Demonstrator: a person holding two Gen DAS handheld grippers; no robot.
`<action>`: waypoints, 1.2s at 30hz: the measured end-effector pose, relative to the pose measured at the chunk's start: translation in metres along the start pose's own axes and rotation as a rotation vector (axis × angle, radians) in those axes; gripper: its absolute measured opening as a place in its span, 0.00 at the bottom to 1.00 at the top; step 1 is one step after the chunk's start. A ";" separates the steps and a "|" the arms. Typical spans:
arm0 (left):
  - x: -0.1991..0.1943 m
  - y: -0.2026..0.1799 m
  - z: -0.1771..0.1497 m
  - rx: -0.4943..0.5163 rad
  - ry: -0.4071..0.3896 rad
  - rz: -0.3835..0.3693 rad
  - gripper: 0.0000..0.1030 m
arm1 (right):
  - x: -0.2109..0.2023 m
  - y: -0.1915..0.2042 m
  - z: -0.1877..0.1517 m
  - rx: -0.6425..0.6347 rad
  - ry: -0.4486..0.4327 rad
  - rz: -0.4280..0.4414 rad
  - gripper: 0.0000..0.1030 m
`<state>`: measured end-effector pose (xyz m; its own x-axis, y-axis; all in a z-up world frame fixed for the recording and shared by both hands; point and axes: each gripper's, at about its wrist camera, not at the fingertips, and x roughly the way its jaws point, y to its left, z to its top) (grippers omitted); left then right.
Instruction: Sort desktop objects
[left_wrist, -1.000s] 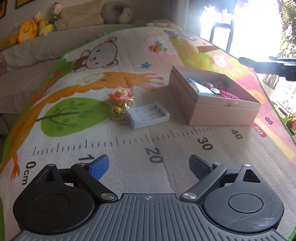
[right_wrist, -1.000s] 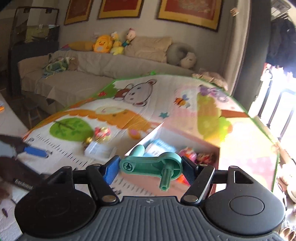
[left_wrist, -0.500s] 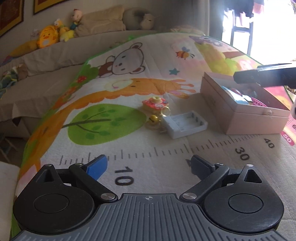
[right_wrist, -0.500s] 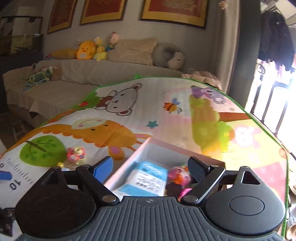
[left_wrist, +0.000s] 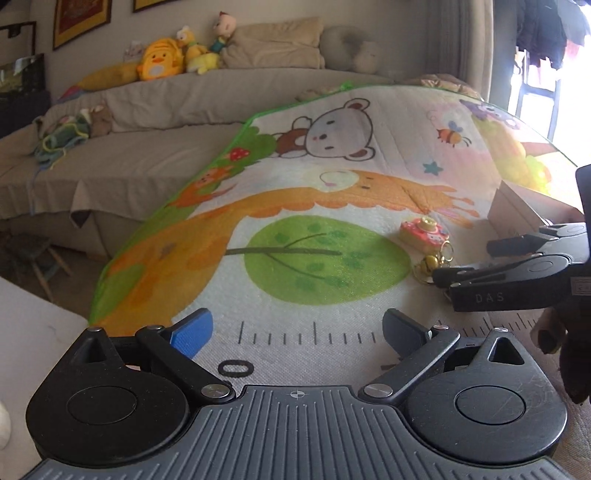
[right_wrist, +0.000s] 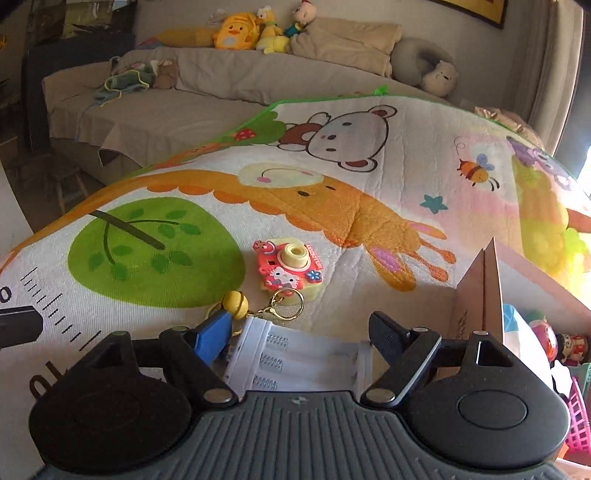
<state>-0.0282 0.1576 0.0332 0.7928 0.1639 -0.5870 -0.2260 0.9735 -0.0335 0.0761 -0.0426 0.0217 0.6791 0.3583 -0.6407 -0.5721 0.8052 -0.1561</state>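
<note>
The right tongs (right_wrist: 297, 332) pointed down at the play mat (right_wrist: 369, 206) and stood open around the white battery holder (right_wrist: 295, 360), which lay flat on the mat between the two fingers. The blue pad was just beside the left end of the holder, and the black pad was near its right end; I could not tell whether either pad touched it. The jaws had just been closing a little, with the holder between them, not gripped. Just ahead of these tongs lay the pink toy camera (right_wrist: 286, 267) with its gold key ring and a small yellow bell (right_wrist: 236, 303). To the right of them stood the open pink box (right_wrist: 480, 295), with several small things inside.

The left tongs (left_wrist: 297, 328) were wide open and had just been opening further, with nothing between the fingers, only the printed ruler of the mat. To their right, the right tongs were seen from the side, above the mat near the camera (left_wrist: 424, 230).
</note>
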 end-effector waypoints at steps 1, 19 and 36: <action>0.002 -0.001 0.002 0.002 -0.004 -0.009 0.98 | -0.005 -0.001 -0.002 -0.006 0.005 0.012 0.73; 0.089 -0.115 0.052 0.225 0.000 -0.126 0.99 | -0.133 -0.079 -0.116 0.094 0.030 -0.066 0.83; 0.059 -0.141 0.018 0.257 0.111 -0.191 0.60 | -0.165 -0.119 -0.159 0.325 0.028 0.013 1.00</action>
<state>0.0608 0.0329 0.0179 0.7373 -0.0297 -0.6749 0.0818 0.9956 0.0454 -0.0413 -0.2731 0.0264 0.6572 0.3603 -0.6620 -0.4008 0.9109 0.0980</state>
